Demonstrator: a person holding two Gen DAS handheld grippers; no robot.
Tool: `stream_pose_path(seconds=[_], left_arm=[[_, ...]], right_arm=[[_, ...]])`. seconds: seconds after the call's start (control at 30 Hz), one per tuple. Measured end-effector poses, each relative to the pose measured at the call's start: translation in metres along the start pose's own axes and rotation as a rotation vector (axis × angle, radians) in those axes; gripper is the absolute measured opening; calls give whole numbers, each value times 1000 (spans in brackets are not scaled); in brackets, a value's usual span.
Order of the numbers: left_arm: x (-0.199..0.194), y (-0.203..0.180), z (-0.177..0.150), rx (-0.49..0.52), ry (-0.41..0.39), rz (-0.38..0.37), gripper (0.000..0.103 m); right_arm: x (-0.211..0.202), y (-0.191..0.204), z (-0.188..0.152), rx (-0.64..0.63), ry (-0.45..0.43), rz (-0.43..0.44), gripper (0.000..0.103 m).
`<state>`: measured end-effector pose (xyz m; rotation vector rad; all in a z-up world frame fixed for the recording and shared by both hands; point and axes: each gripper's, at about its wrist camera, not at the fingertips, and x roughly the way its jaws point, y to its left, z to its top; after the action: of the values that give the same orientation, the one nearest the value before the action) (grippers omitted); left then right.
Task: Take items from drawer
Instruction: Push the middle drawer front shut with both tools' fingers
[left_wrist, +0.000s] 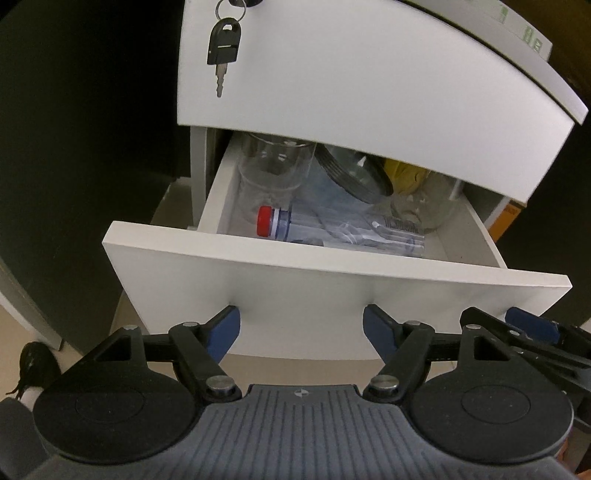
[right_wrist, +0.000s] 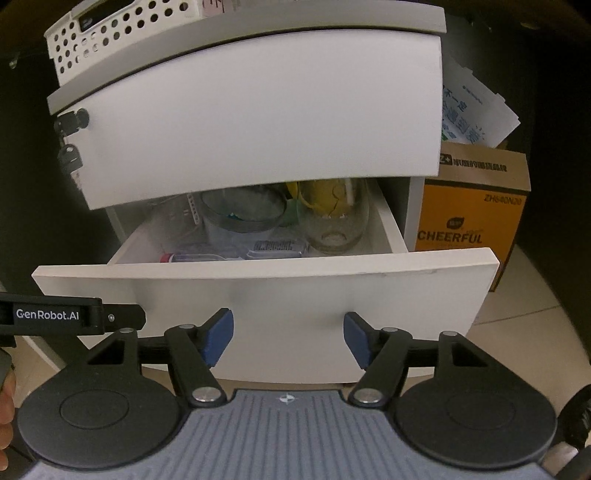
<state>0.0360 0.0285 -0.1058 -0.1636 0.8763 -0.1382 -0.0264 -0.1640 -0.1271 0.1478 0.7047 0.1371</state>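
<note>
Right now I have both grippers parked in front of the pulled-out drawer (left_wrist: 332, 295) of a small white cabinet, its front panel just beyond my fingertips. Going from the left: a black key (left_wrist: 223, 46) hangs from the lock on the closed upper drawer front (left_wrist: 369, 81). My left gripper (left_wrist: 301, 325) has its jaws open, blue pads apart with nothing between them, only the bare white panel behind. Inside the drawer, at its left, a clear bottle with a red cap (left_wrist: 265, 220) lies on its side near the front wall, and behind it stands a clear plastic jar (left_wrist: 275, 162). Toward the middle a dark-rimmed glass lid (left_wrist: 354, 173) leans tilted over some clear packaging, and something yellow (left_wrist: 402, 177) sits at the far right, half hidden under the upper drawer. A clear glass vessel (right_wrist: 334, 218) stands upright at the right end of the drawer. My right gripper (right_wrist: 288, 332) also has its jaws open and holds nothing. On top of the cabinet sits a white perforated basket (right_wrist: 110, 33), and to the right of the cabinet an orange cardboard box (right_wrist: 469, 214) printed CHEERFUL stands on the floor.
</note>
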Motion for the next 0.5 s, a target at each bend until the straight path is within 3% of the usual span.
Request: stream_pose_path(seconds=[0.5], left_arm=[[-11,7,-21,9,-65,-8,75]], right_arm=[[-2,1,-17,-13,-48,5,76]])
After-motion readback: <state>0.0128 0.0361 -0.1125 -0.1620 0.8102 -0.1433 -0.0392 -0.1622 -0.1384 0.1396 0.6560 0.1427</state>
